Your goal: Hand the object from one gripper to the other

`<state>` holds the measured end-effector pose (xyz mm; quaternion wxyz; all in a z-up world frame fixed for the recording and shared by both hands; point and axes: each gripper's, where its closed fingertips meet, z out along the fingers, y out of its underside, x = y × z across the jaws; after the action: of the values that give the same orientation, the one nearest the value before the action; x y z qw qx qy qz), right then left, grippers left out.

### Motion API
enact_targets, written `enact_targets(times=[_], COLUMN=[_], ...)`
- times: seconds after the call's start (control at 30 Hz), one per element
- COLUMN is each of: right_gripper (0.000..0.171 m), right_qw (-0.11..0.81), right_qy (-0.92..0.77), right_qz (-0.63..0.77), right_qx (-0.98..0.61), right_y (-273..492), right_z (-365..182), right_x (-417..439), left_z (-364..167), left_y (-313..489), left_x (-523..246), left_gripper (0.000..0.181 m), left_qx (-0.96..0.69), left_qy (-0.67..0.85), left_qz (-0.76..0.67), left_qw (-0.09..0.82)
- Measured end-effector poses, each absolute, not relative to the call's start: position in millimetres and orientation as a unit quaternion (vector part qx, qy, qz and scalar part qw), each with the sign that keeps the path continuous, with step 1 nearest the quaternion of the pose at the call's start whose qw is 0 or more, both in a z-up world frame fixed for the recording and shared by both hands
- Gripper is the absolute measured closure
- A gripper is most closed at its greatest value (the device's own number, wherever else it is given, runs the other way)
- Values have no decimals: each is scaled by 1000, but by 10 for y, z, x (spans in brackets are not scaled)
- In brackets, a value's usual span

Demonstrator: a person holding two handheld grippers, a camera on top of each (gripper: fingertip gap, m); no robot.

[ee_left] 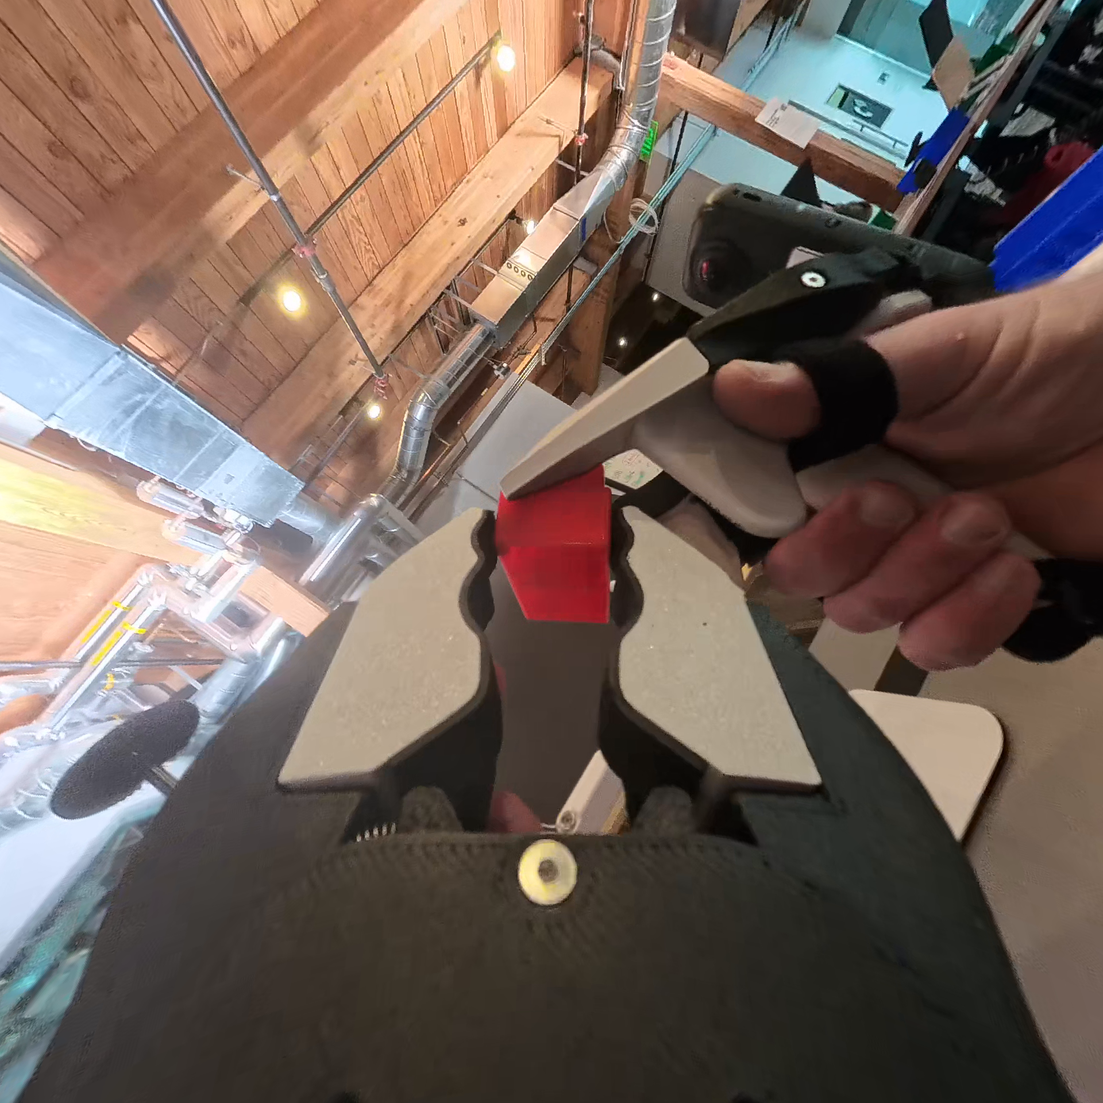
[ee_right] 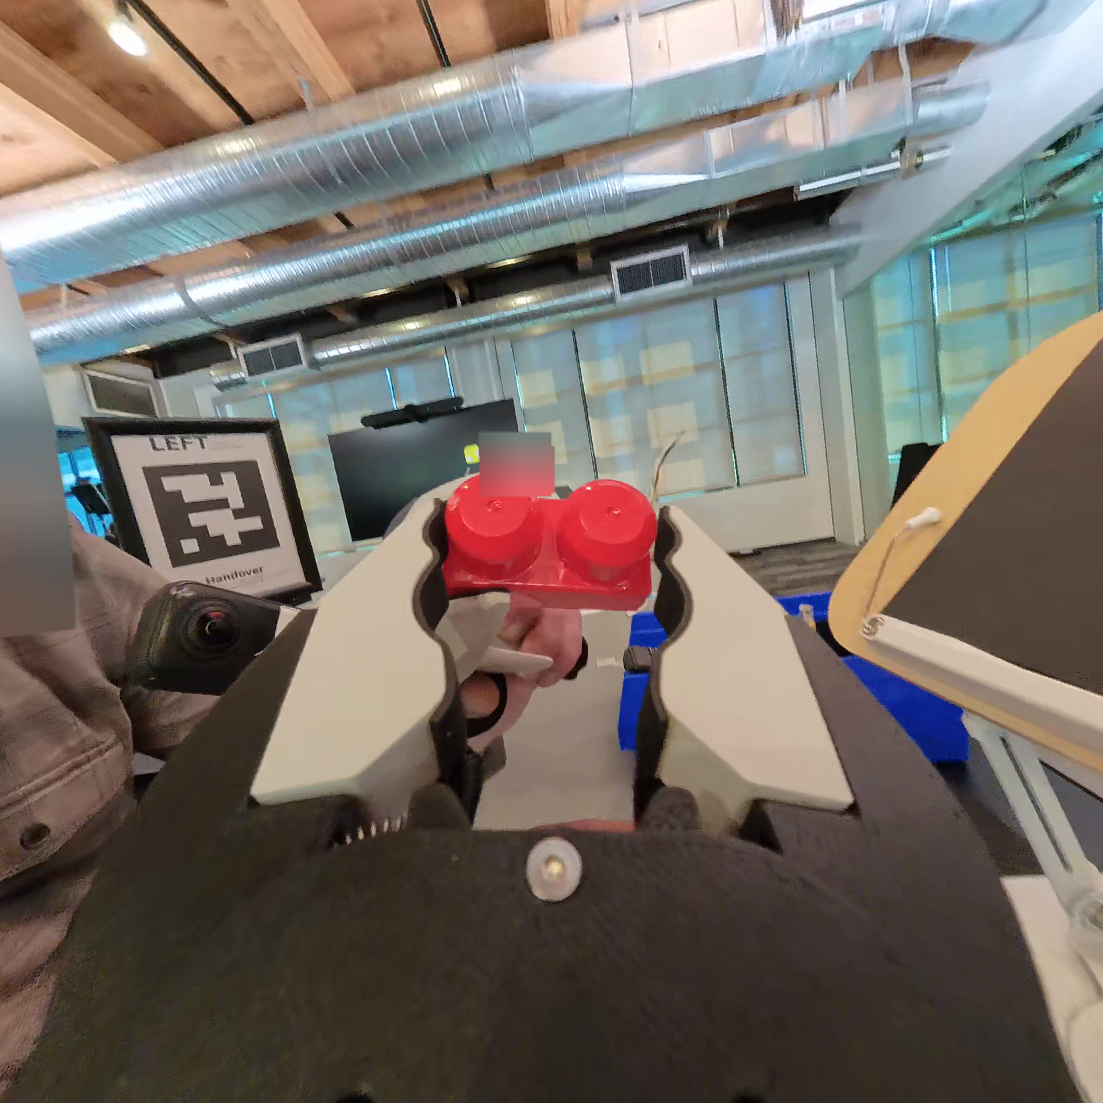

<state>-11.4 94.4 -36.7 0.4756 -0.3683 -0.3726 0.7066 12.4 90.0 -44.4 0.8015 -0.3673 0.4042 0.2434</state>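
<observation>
A red two-stud brick point(ee_left: 555, 561) sits between the fingertips of my left gripper point(ee_left: 552, 537), whose pads touch both its sides. My right gripper comes in from the upper right, and one of its grey fingers point(ee_left: 597, 418) lies against the brick's top edge. In the right wrist view the brick point(ee_right: 603, 531) shows its studs and fills the gap of my right gripper point(ee_right: 549, 537), with the pads against both its ends. The left gripper's fingers point(ee_right: 513, 659) and the hand holding it show below the brick. Both grippers are held up in the air.
A person's hand point(ee_left: 955, 447) holds the right gripper. A framed marker sign point(ee_right: 209, 513) stands at the left, a blue bin point(ee_right: 895, 716) lies below right, and a wood-edged board point(ee_right: 985, 477) is at the right. A white table corner point(ee_left: 931, 764) lies beneath. The grippers are tip to tip, or close to it.
</observation>
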Motion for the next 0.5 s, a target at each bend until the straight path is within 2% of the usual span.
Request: enact_targets(times=[0.43, 0.5], right_gripper=[106, 106], right_qw=[495, 500], right_qy=[-338, -340], right_qz=[720, 718], right_qx=[-349, -345], right_y=[969, 976], right_z=[-331, -321], right_x=[-99, -63], left_z=[-438, -478], left_y=[904, 862], left_x=[106, 174], left_gripper=[145, 136], left_qx=[-381, -382], left_qy=[403, 432], left_qz=[223, 170], left_qw=[802, 799])
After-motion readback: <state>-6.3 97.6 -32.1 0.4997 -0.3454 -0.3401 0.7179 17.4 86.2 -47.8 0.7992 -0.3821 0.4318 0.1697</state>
